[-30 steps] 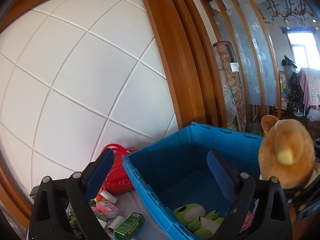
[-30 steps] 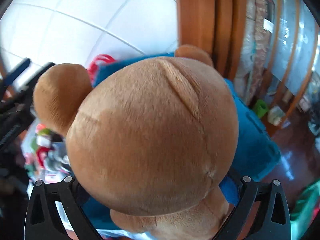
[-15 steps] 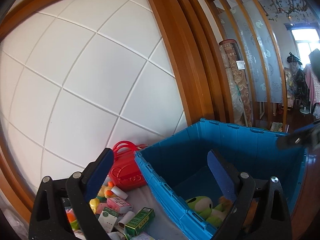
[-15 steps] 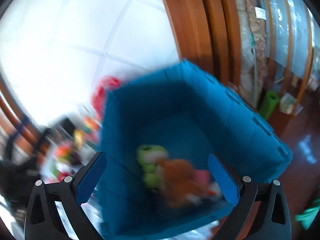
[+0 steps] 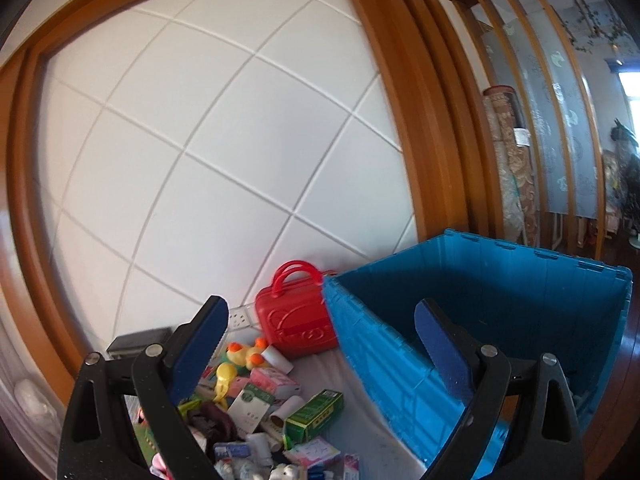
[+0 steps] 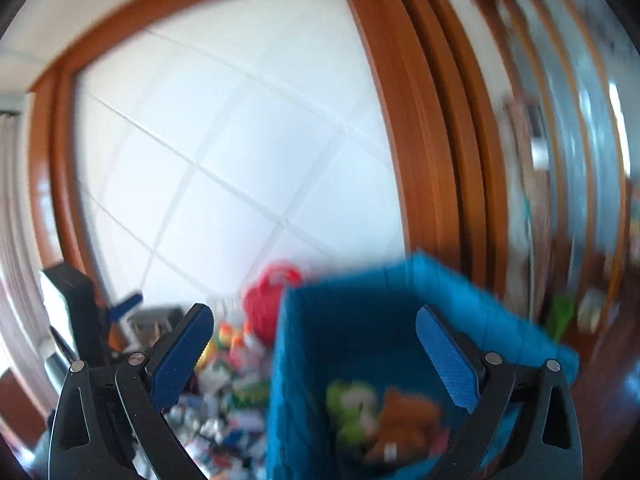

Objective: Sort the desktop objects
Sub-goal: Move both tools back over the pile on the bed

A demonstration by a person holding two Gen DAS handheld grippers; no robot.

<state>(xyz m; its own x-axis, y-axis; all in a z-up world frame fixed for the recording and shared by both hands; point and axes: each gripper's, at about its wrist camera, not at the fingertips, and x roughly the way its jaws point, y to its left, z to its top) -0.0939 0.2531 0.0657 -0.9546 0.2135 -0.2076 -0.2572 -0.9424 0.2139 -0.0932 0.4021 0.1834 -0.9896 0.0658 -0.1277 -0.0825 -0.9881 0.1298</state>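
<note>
Both grippers hang empty with their jaws spread wide. The left gripper [image 5: 320, 344] hovers over the pile of small things on the white tabletop [image 5: 340, 368], and the right gripper [image 6: 312, 344] hovers over the near wall of the blue crate [image 6: 280, 380], its picture badly blurred.

Inside the crate lie a green plush toy [image 6: 352, 408] and a brown plush toy [image 6: 404, 416], touching each other on the floor.

Unsorted things crowd the tabletop just left of the crate's side wall [image 5: 384, 360]. A red toy case [image 5: 296, 324] stands upright at the back edge against the wall, touching or nearly touching the crate's corner. In front of it lie a yellow duck toy [image 5: 240, 354], a pink box [image 5: 272, 384] and a green box [image 5: 316, 412].

The cartons look light and stiff but likely crushable, so a gentle pinch across the narrow faces of the green box seems best. The case looks like hard, smooth plastic, perhaps slippery, so its handles [image 5: 296, 274] are the likely hold
</note>
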